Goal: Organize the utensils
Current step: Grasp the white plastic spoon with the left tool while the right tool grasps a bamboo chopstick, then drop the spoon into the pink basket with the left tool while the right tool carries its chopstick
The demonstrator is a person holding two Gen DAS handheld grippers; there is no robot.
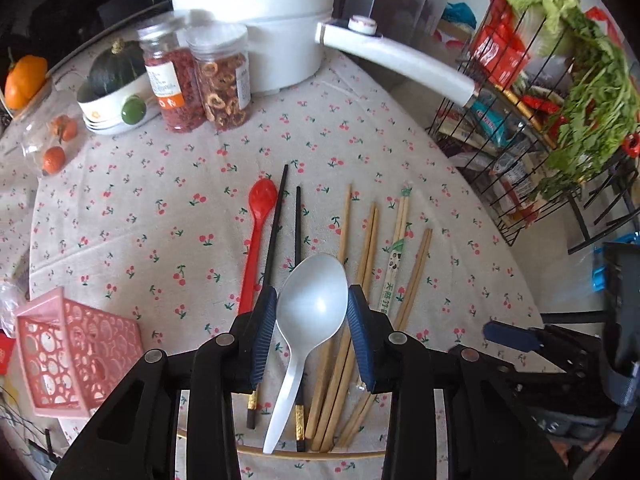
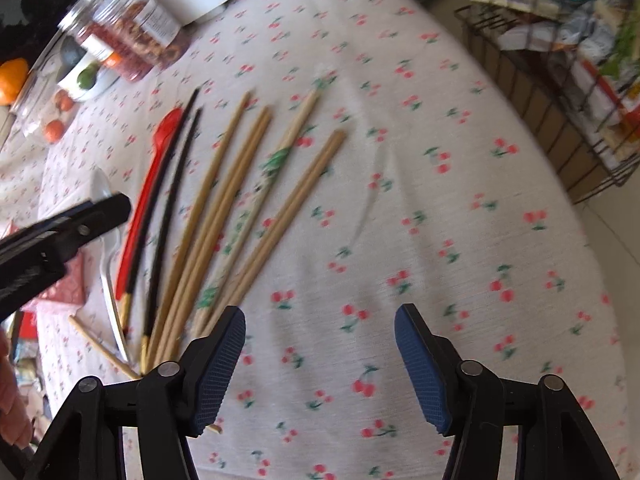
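- left gripper (image 1: 312, 312) pinches the bowl of the white spoon (image 1: 308, 304) between both pads; handle hangs back toward the camera over the chopsticks. Can't tell if the spoon is lifted off the cloth or just touching it.
- risk: grip is on the rounded, slick bowl, not the handle, so the spoon could twist or pop out if tilted or swung fast.
- risk: the dangling handle could drag across the black chopsticks (image 1: 280, 236) and wooden chopsticks (image 1: 372, 240) under it and scatter the row.
- right gripper (image 2: 320, 364) is wide apart, holding nothing, over bare tablecloth (image 2: 440, 200) just right of the wooden chopsticks. Its view is blurred; a careless sweep could nudge the nearest sticks.
- pink basket (image 1: 68, 348) sits at the near left edge, lying tilted; probably the drop spot. Risk: spoon misses the opening or pushes the basket off the edge.
- red spoon (image 1: 258, 232) lies just beside the black chopsticks, untouched.
- farther back: jars (image 1: 196, 76) and white pot (image 1: 256, 20), well apart, low collision risk.
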